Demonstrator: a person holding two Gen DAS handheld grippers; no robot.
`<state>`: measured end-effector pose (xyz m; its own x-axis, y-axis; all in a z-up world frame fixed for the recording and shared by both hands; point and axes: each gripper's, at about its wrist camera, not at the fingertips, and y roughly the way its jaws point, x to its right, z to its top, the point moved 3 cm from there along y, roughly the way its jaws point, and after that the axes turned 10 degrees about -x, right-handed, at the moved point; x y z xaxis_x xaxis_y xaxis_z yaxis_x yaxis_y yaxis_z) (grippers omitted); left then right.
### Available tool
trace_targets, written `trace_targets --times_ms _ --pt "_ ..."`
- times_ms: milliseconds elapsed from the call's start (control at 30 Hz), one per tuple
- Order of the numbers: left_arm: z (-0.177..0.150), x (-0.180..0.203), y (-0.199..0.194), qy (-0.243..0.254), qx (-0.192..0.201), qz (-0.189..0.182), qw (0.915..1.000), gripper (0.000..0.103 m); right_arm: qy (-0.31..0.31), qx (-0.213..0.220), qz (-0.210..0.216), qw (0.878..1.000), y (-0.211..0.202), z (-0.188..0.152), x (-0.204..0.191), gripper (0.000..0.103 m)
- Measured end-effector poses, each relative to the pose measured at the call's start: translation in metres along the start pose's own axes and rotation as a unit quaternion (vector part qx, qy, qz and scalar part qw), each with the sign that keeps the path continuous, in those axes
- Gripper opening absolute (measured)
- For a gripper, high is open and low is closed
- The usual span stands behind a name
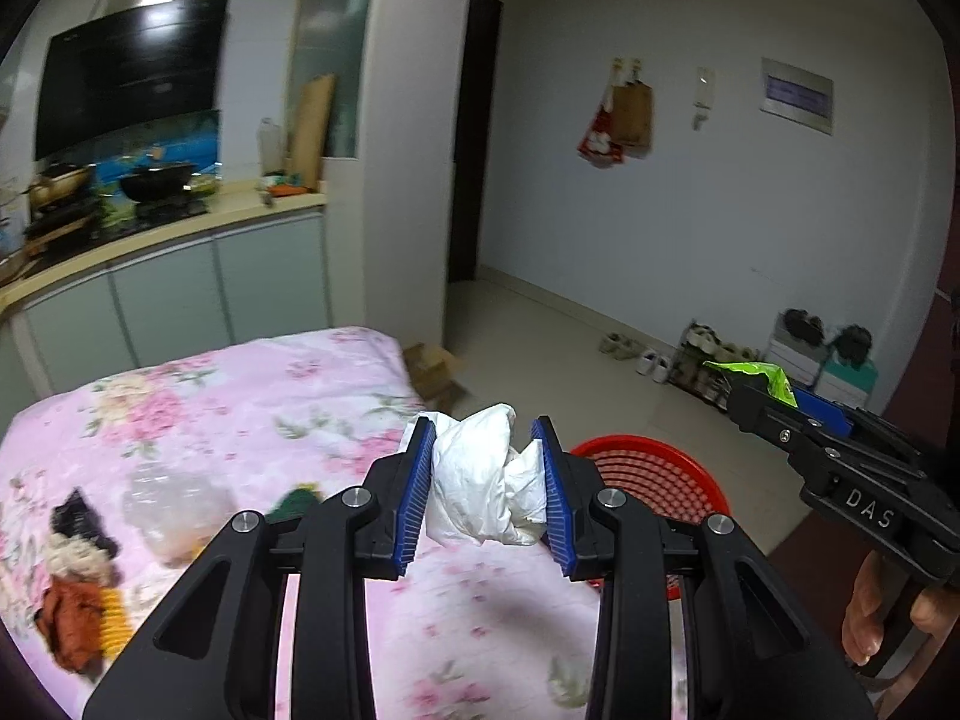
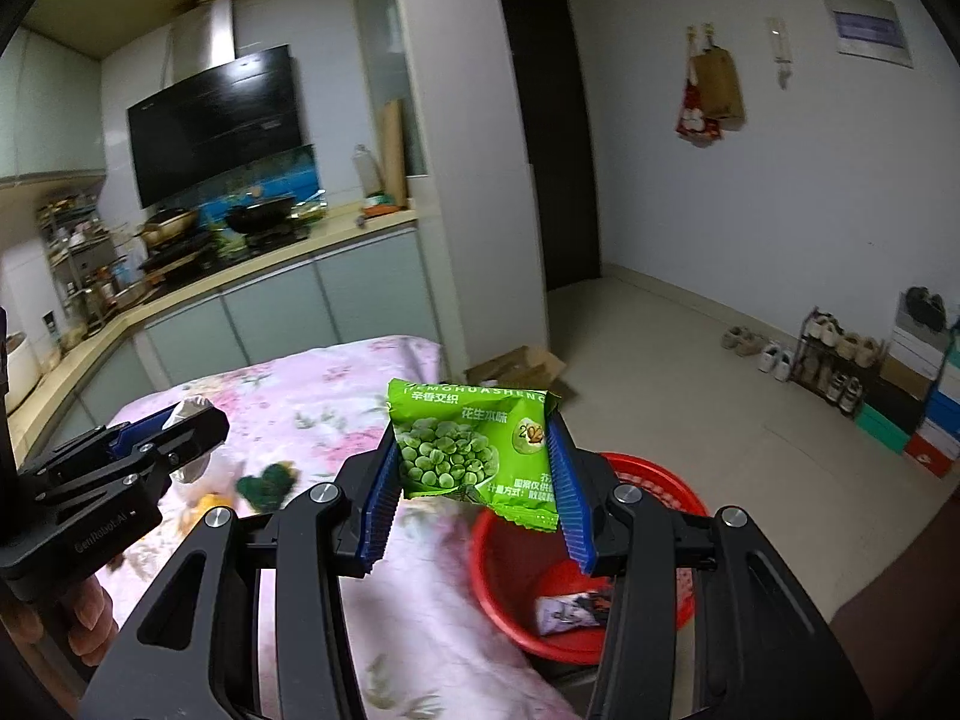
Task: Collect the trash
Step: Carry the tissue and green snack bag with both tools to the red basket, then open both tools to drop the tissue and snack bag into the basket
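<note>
My left gripper [image 1: 487, 483] is shut on a crumpled white tissue [image 1: 480, 480], held above the right edge of the pink floral table [image 1: 240, 408]. My right gripper [image 2: 474, 474] is shut on a green pea snack packet [image 2: 468, 444], held above the red basket [image 2: 510, 564] beside the table. The basket also shows in the left wrist view [image 1: 654, 480]. A small wrapper [image 2: 570, 609] lies inside it. In the left wrist view the right gripper [image 1: 780, 402] is at the far right with the green packet [image 1: 756, 375]. In the right wrist view the left gripper [image 2: 174, 429] is at the left.
On the table lie a clear plastic bag [image 1: 171, 507], a dark green scrap [image 1: 294, 501] and a pile of brown, black and yellow bits [image 1: 78, 576]. A cardboard box [image 1: 435, 372] sits on the floor. Shoes and a shoe rack [image 2: 840, 360] line the right wall. The kitchen counter [image 1: 150, 234] stands behind.
</note>
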<state>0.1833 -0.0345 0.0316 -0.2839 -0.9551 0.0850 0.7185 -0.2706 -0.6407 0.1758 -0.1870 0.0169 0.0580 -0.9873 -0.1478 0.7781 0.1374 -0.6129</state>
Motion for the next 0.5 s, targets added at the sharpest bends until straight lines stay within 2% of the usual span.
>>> trace_targets --times_ms 233,500 --pt "0.001 0.031 0.054 0.025 -0.043 -0.022 0.9985 0.032 0.029 -0.031 -0.051 0.998 0.022 -0.012 0.048 0.044" --pt "-0.011 0.061 0.122 0.036 -0.099 -0.061 0.9926 0.032 0.047 -0.080 -0.088 0.992 0.058 -0.034 0.084 0.044"
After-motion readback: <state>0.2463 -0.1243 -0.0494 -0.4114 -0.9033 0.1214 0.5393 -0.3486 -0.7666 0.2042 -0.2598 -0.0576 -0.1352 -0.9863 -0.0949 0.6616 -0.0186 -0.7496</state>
